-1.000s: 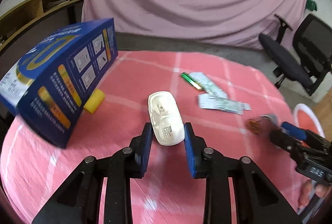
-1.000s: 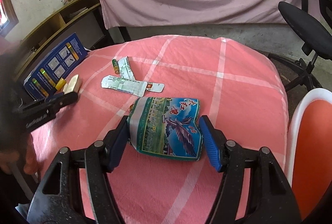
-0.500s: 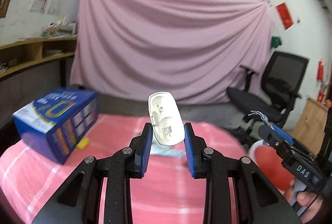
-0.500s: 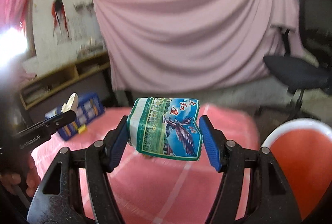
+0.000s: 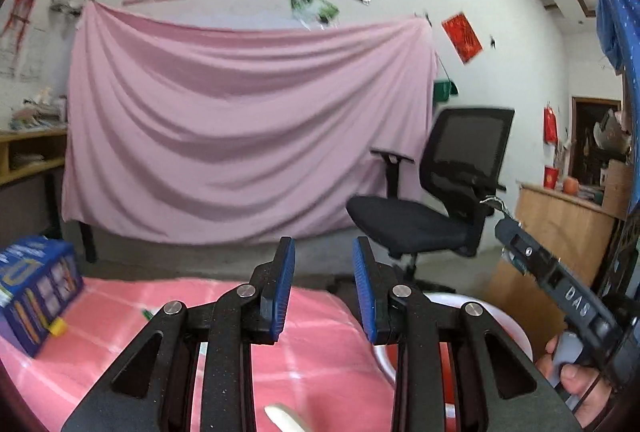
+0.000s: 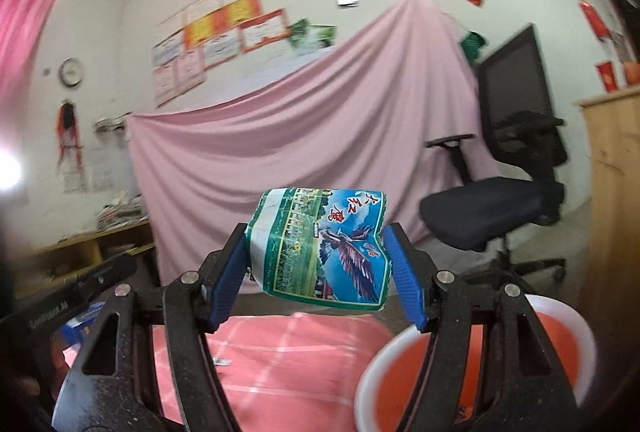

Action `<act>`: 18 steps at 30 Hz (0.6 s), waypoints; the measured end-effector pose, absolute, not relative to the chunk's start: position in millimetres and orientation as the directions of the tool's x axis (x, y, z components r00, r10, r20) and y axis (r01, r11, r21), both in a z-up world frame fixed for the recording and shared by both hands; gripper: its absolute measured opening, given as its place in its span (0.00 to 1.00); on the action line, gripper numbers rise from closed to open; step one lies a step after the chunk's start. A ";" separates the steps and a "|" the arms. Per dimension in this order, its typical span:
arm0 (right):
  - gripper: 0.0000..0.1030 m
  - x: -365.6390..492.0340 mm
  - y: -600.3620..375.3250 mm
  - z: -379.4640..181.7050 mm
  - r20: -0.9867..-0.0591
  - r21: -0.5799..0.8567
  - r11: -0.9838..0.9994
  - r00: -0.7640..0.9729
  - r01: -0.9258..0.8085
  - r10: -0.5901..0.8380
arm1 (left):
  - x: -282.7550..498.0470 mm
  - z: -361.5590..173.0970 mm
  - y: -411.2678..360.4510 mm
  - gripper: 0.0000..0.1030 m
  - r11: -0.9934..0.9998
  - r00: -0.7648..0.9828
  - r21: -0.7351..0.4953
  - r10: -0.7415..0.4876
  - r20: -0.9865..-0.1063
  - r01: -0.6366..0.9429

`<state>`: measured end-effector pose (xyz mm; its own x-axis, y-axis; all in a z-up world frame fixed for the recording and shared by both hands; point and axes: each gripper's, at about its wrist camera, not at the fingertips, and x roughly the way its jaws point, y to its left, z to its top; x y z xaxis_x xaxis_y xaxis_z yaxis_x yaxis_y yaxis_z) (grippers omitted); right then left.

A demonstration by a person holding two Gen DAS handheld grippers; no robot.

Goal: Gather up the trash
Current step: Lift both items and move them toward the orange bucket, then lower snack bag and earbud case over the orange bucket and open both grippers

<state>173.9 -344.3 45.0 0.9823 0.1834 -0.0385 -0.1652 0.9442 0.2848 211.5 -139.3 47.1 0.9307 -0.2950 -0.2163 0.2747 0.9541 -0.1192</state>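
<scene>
My left fingers (image 5: 284, 284) stand a little apart, blue pads facing each other with a narrow gap, and I see nothing gripped between them; through the gap there is only the grey floor and the hem of the pink sheet (image 5: 240, 132) hung on the far wall. Low in that view, between the 2 black arms behind the pads, a blurred white thing (image 5: 280, 416) shows against the bench (image 5: 320, 352), and I cannot tell what it is or whether it touches anything. My right fingers (image 6: 404, 284) are spread wide and clamped on a packet (image 6: 320, 252), green and blue with a bird printed on it, 1 pad pressed against each of its 2 ends, so it buckles slightly. The packet is up off the bench, level with the sheet behind it. The bucket (image 6: 400, 364), white-rimmed and red inside, sits lower and to the right of the packet, just beside the right edge of the bench. On the left of the bench I see a blue box (image 5: 36, 292) with a small yellow block (image 5: 58, 327) touching its near corner. A black chair (image 5: 420, 224) stands on the floor at far right.
</scene>
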 end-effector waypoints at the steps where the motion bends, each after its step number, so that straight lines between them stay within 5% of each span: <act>1: 0.81 173.3 -351.5 44.1 -0.057 0.292 0.945 0.983 -0.149 0.173 | 213.4 45.1 -145.3 0.25 0.953 0.925 -0.123 -0.300 -0.234 0.278; 18: 0.81 217.7 -327.3 -18.6 -0.499 0.284 0.929 0.791 -0.237 0.354 | 226.7 -18.5 -132.1 0.31 0.964 0.700 -0.174 -0.266 -0.662 0.202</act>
